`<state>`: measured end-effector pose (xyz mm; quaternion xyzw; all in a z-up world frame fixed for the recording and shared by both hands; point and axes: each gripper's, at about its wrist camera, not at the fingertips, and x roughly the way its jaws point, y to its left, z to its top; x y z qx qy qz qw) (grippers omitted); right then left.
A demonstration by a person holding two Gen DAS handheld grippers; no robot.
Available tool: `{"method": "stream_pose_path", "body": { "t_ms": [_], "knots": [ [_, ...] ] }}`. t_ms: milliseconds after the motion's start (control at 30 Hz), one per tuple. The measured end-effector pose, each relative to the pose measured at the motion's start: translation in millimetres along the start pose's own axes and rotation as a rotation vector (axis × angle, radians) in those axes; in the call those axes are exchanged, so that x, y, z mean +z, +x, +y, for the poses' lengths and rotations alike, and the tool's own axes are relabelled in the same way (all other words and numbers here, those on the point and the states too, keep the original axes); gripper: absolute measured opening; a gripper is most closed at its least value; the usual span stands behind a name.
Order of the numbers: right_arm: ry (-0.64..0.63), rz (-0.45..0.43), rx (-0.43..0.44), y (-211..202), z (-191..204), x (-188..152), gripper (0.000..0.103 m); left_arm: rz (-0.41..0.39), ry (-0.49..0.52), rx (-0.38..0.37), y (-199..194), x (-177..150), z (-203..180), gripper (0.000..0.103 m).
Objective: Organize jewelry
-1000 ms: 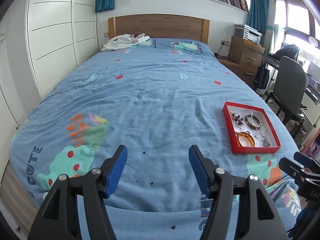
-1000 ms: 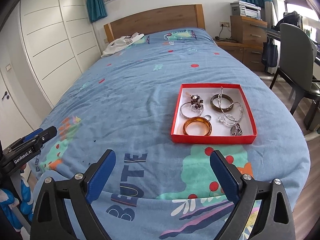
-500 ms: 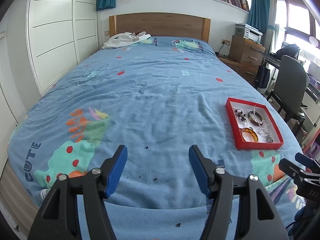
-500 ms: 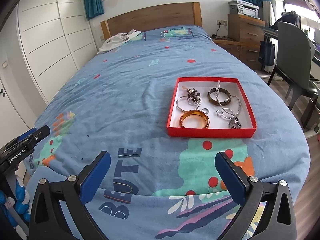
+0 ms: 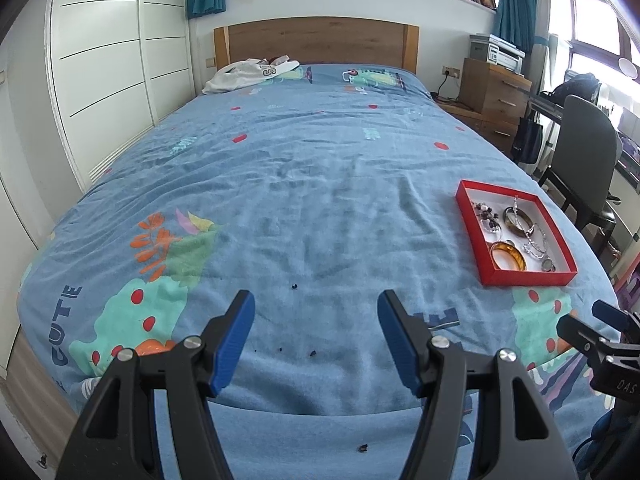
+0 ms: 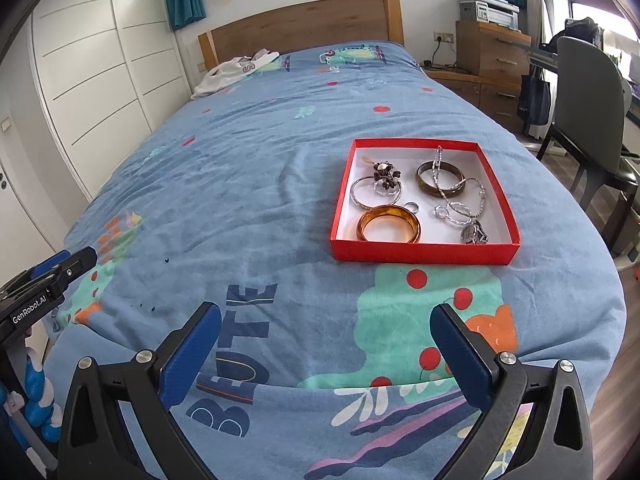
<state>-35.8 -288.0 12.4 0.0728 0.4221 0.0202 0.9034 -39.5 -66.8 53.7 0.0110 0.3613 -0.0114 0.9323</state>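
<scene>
A bedroom, with a bed under a blue patterned bedspread [image 6: 248,184] filling most of both views. Nearest the cameras, the right gripper [image 6: 325,344] hangs over the foot of the bed above the printed lettering and a green cartoon patch, its blue pads [image 6: 188,354] spread as wide as they go with nothing between them. The left gripper [image 5: 316,338] hovers over the same end of the bed further to the left, jaws also released and empty, with a few small dark specks [image 5: 295,287] lying on the fabric ahead of it.

Just beyond the right gripper sits a red tray [image 6: 420,251] with a white floor, resting flat on the bedspread near the right edge of the bed. Inside it, at the front left, lies an amber bangle [image 6: 388,225]; behind that a thin silver bangle [image 6: 362,200] with a cluster of dark and pale beads [image 6: 385,174] on it. A small silver ring [image 6: 412,207] sits just beside the amber bangle. At the back right is a dark olive bangle [image 6: 440,180], with a silver chain [image 6: 466,204] draped across it and trailing toward the front right corner, ending in a pendant [image 6: 472,234].

Further off, a white garment [image 6: 236,70] lies crumpled by the wooden headboard [image 6: 304,26]. To the right stand a grey chair [image 6: 588,92] and a wooden chest of drawers [image 6: 488,52]; white wardrobe doors [image 6: 88,64] line the left wall
</scene>
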Motion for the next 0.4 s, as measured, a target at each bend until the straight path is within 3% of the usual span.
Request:
{"method": "stream_pose_path", "body": {
  "t_ms": [400],
  "knots": [
    [0.012,0.003,-0.008,3.3,-3.7,-1.1,0.102,0.016,0.018,-0.005,6.0,-2.7,-3.7,0.062]
  ]
}}
